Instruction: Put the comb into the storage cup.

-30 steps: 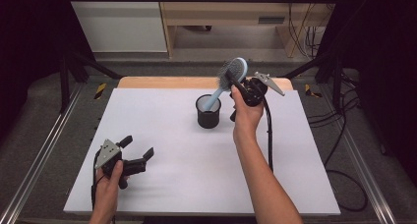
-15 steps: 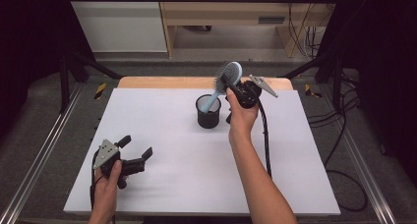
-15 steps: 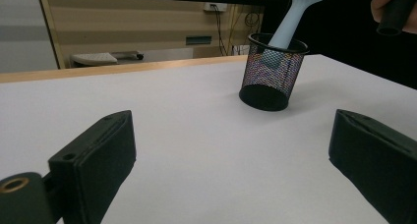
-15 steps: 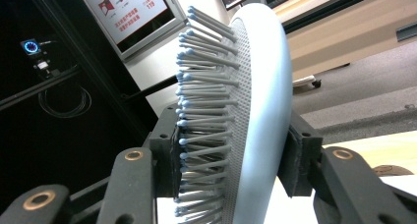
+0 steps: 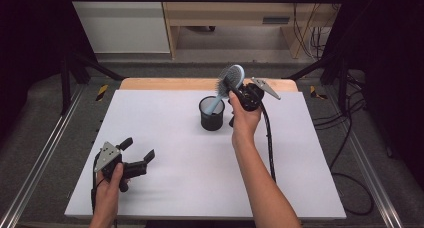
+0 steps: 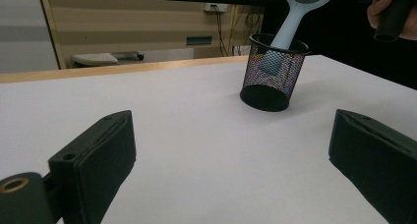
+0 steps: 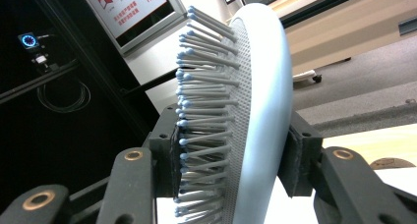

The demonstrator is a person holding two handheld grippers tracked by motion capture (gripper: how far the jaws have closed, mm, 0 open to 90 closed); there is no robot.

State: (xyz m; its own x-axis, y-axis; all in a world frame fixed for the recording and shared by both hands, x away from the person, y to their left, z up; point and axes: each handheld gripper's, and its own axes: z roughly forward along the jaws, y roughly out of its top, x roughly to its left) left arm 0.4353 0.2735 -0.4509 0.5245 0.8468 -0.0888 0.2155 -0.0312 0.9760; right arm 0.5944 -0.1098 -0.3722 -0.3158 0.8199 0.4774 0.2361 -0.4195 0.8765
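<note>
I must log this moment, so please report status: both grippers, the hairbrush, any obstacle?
Right gripper shut on hairbrush head, handle inside mesh cup. Left gripper open, idle on table. Nothing in the way.

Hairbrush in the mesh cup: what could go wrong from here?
1. The right gripper clamps the hairbrush across bristles and back; the springy bristles may let the head twist or slip.
2. The handle leans on the mesh cup's rim, so a sideways pull could tip the light cup.
3. The left gripper sits open and apart, not steadying the cup.

Grey floor (image 5: 45, 138), wooden bench (image 5: 225, 13) (pale), dark surrounds
</note>
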